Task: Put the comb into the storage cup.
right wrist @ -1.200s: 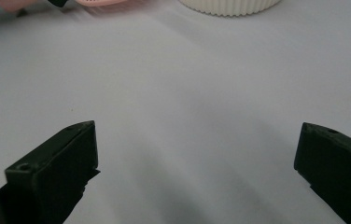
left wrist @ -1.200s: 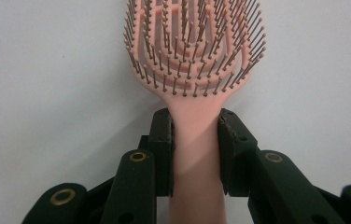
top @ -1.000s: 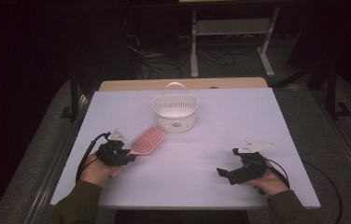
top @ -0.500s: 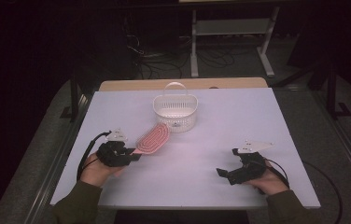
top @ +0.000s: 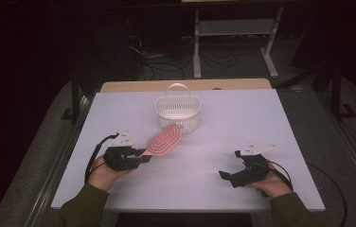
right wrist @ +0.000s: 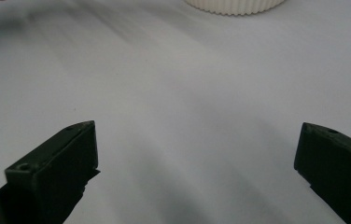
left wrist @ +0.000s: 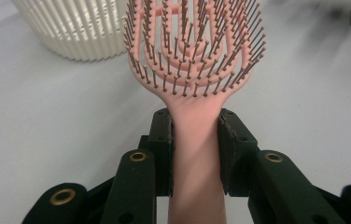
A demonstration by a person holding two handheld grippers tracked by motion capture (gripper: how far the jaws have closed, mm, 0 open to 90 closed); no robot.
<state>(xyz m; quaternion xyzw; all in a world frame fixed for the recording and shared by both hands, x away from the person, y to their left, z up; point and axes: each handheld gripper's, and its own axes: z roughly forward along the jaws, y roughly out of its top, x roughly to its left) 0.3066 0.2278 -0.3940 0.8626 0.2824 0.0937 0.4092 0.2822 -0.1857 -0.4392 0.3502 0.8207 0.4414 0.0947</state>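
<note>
So the left gripper (top: 140,156) has its jaws clamped on the handle of a pink hairbrush (top: 164,139), one jaw pressed to each side, super clear in the left gripper view (left wrist: 196,140). The brush (left wrist: 194,51) sticks straight out ahead of the jaws, bristles facing up, and its far end reaches just about to the white slatted basket (top: 177,111). Can't tell if it's actually touching the basket wall or just beside it. Basket sits ahead and a bit left of the jaws in that view (left wrist: 71,28).

Right gripper (top: 227,176) sits well apart from the brush, jaws spread wide with nothing between them, just bare white table (right wrist: 173,116).
</note>
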